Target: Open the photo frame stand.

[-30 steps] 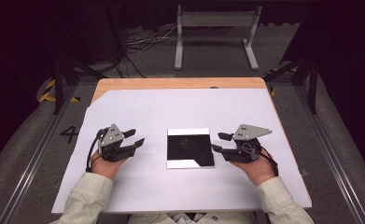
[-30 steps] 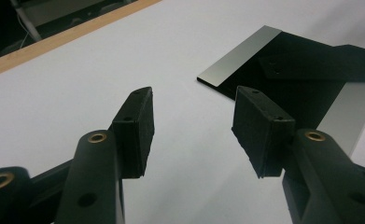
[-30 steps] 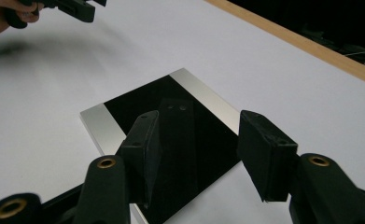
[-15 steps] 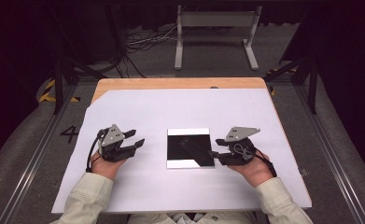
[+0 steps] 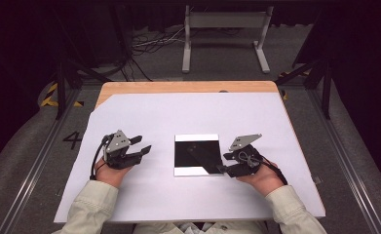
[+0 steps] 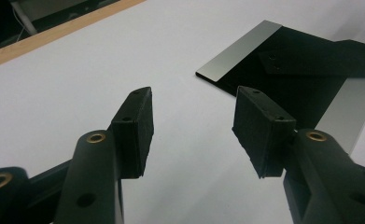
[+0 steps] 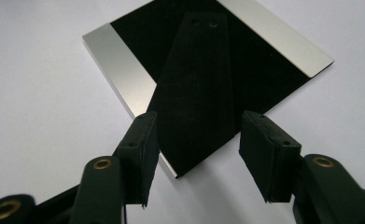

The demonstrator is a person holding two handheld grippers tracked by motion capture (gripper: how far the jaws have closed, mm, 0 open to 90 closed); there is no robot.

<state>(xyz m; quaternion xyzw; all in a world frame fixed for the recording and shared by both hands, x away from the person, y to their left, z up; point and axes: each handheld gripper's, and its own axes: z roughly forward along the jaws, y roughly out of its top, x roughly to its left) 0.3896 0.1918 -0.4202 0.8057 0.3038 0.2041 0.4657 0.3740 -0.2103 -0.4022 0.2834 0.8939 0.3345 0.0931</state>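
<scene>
A flat square picture frame [image 5: 197, 154] lies back-up on the white sheet, black with a silver strip along its far and near edges. Its black fold-out stand [image 7: 199, 93] lies flat on the back and tapers toward the corner nearest me. My right gripper [image 5: 223, 163] is low at the frame's near right corner. It is open [image 7: 196, 144], one jaw on each side of that corner and the stand's tip, pads apart from both. My left gripper [image 5: 143, 145] rests open to the left of the frame, nothing between its jaws [image 6: 192, 126]; the frame [image 6: 311, 79] lies ahead to the right.
The white sheet [image 5: 178, 112] covers most of the wooden table [image 5: 178, 87], whose far edge shows bare. Behind the table a grey metal stand [image 5: 224, 34] and cables [image 5: 149, 46] sit on the floor. Metal rails run along both sides of the table.
My right gripper has come down and in toward the frame's near right corner, so its jaws now straddle that corner. The left gripper and the frame have stayed put.
</scene>
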